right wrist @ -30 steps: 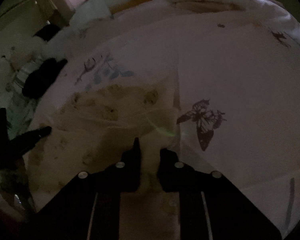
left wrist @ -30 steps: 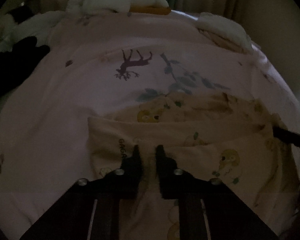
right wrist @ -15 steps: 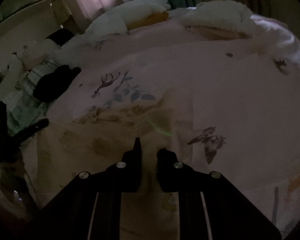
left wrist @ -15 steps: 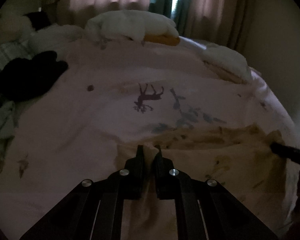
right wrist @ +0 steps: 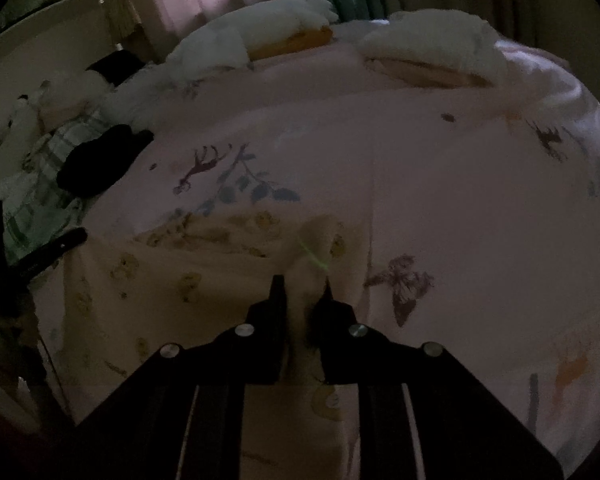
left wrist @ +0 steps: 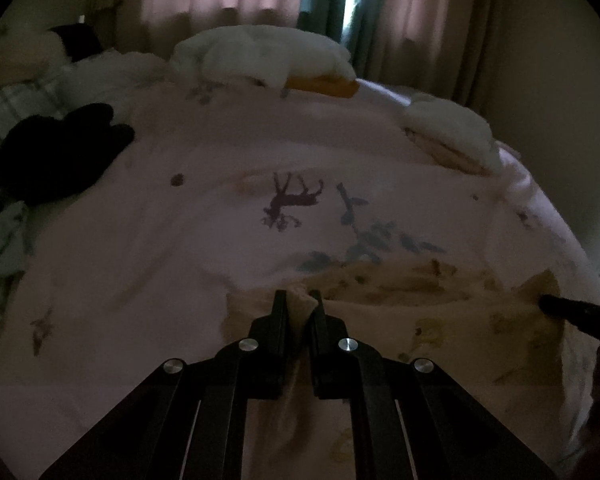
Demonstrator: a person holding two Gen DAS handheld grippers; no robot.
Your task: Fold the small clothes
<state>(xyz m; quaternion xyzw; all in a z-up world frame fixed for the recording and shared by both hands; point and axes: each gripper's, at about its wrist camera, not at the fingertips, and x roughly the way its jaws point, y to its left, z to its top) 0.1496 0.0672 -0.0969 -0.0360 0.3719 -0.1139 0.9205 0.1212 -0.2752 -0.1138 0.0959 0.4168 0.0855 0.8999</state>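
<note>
Cream garment [left wrist: 440,320] edge pinched in L gripper [left wrist: 298,300] & R gripper [right wrist: 300,284].

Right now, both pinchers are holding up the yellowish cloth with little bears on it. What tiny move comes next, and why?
Probably carry the pinched edge forward and lay it over the far part. The left gripper and right gripper each clamp a corner of the cream bear-print garment, lifting its near edge off the pink printed bedcover while the far part lies flat.
</note>
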